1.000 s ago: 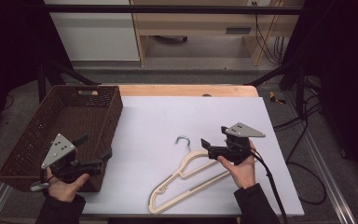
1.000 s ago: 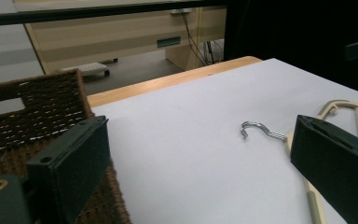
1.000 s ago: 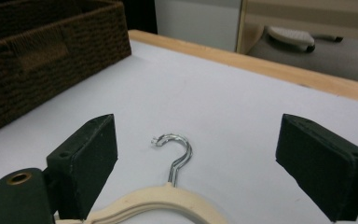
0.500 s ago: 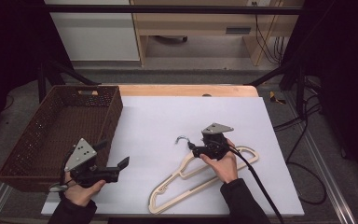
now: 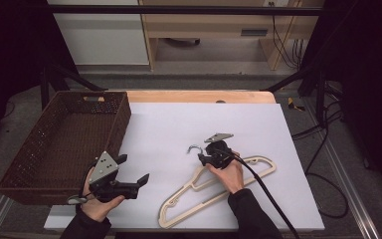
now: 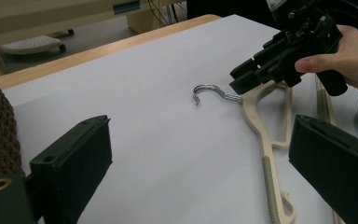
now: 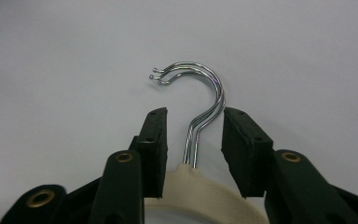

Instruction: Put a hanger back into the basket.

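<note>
High view: a white table (image 5: 179, 124) carries a brown wicker basket (image 5: 114, 112) at its left and cream plastic hangers (image 5: 258, 167) stacked at its middle right, their metal hooks (image 5: 194, 148) pointing toward the basket. The right gripper (image 5: 202, 158) sits low over the neck of the hangers. The left gripper (image 5: 137, 181) hovers near the front edge, just beside the basket, well apart from the hangers.

Left gripper view: its jaws stand wide apart with nothing between them; the hooks (image 6: 205, 91) lie ahead on the table.

Right gripper view: its jaws have just been closing and now bracket the hook stems (image 7: 193, 140), with a gap showing on each side, so nothing is gripped yet.

The grasp seems to be in hand. Next the jaws must finish pinching the stems before any lift.
</note>
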A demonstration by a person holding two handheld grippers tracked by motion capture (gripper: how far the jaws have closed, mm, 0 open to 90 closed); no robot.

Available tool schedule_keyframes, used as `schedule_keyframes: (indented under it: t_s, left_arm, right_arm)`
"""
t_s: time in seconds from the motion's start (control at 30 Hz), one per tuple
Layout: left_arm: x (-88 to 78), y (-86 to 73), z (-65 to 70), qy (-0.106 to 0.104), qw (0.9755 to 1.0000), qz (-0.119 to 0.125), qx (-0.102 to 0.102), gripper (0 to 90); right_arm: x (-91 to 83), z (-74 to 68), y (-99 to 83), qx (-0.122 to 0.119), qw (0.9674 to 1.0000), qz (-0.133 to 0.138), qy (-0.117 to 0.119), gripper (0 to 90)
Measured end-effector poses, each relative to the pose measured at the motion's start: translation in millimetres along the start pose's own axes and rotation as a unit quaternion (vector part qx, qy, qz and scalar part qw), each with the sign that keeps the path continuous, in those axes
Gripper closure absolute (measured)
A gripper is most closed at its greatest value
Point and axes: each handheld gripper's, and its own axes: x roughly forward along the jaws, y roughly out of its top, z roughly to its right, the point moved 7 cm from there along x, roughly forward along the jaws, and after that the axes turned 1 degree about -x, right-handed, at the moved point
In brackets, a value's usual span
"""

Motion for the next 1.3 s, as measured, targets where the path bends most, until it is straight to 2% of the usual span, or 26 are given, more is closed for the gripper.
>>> schedule_keyframes:
  t_s: [0.07,0.1,0.2,0.27,0.37,0.43,0.47,0.5,0.8,0.87,0.97,1.1,1.13,1.3]
  left_arm:
    - [0.8,-0.3,0.6,-0.001,1.0,0.0,-0.002,5.6]
    - [1.7,-1.0,1.0,-0.002,1.0,-0.002,-0.001,5.6]
    - [2.9,-1.8,1.4,-0.003,1.0,-0.004,0.0,5.6]
    - [4.4,-2.5,2.4,-0.004,1.0,-0.005,-0.003,5.6]
    - [6.1,-3.7,3.3,-0.007,0.9999,-0.009,-0.001,5.6]
    - [6.4,-4.1,3.6,-0.007,0.9999,-0.01,-0.001,5.6]
    - [6.7,-4.3,3.7,-0.007,0.9999,-0.01,-0.001,5.7]
    - [7.5,-5.0,4.0,-0.008,0.9999,-0.012,-0.002,5.7]
    - [14.5,-8.8,7.1,-0.014,0.9996,-0.025,-0.004,6.0]
    - [17.7,-9.0,9.3,-0.02,0.9994,-0.027,-0.008,6.2]
    - [24.5,-8.9,13.4,-0.027,0.999,-0.034,-0.006,7.0]
    - [43.2,-8.4,26.1,-0.052,0.9972,-0.053,-0.005,8.5]
    - [43.2,-8.4,26.1,-0.052,0.9972,-0.053,-0.005,9.1]
    - [69.2,-5.7,41.4,-0.086,0.9933,-0.073,-0.026,11.3]
  right_arm:
    - [3.5,1.4,-0.8,-0.008,1.0,-0.001,-0.001,64.9]
    - [6.6,0.4,-2.4,0.002,0.9999,-0.012,0.001,68.3]
    - [10.4,-0.5,-3.9,0.0,0.9998,-0.018,0.007,71.7]
    - [14.1,-2.9,-4.5,0.01,0.9996,-0.025,0.011,75.7]
    - [18.3,-2.9,-5.6,0.004,0.9994,-0.031,0.013,81.5]
    - [18.9,-2.9,-5.8,0.006,0.9994,-0.032,0.011,82.8]
    - [19.7,-0.8,-6.2,-0.001,0.9994,-0.033,0.007,84.6]
    - [19.4,-1.6,-5.8,0.016,0.9993,-0.033,0.007,85.4]
    - [11.8,-0.8,-1.6,0.019,0.9996,-0.019,0.007,87.2]
    - [8.9,-2.6,0.2,0.023,0.9996,-0.012,0.007,87.3]
    - [4.2,-3.9,2.6,0.016,0.9998,-0.002,0.01,88.0]
    - [-3.4,-5.8,5.5,0.008,0.9999,0.009,0.008,88.9]
    - [-3.4,-5.8,5.5,0.008,0.9999,0.009,0.008,88.9]
    - [-10.1,-5.9,7.8,0.007,0.9998,0.018,0.01,89.0]
